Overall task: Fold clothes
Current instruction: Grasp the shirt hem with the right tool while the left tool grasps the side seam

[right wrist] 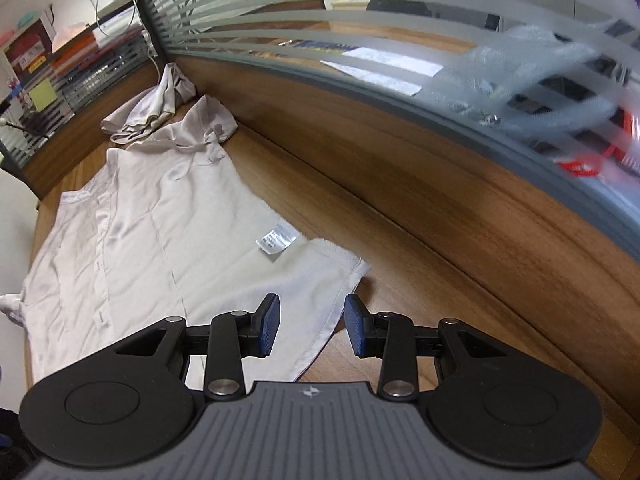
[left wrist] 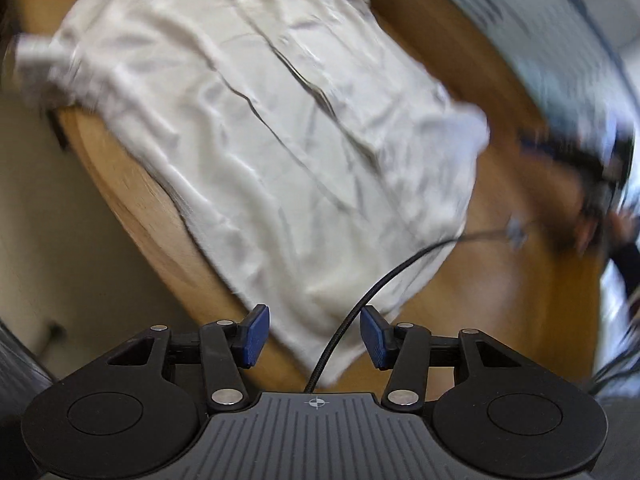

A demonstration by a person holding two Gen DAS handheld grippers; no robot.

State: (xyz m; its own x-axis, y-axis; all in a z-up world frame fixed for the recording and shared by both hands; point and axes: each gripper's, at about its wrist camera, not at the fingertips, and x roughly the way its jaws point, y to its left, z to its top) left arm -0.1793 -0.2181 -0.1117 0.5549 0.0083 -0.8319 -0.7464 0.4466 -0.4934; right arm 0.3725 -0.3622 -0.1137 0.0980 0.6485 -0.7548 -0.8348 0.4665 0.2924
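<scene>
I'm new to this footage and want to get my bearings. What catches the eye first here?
A pale shirt lies spread across the wooden desk, its white care label showing near the hem corner. The right gripper hovers open over that corner, and the left gripper is open over the opposite edge. A striped glass partition runs behind the desk.

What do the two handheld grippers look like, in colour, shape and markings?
The left gripper and the right gripper look alike: black linkage arms with silver rivets, two round black discs at the sides, and a grey ribbed body bearing a small white crosshair mark. The fingertips carry blue textured pads. A black braided cable rises from the left one.
</scene>
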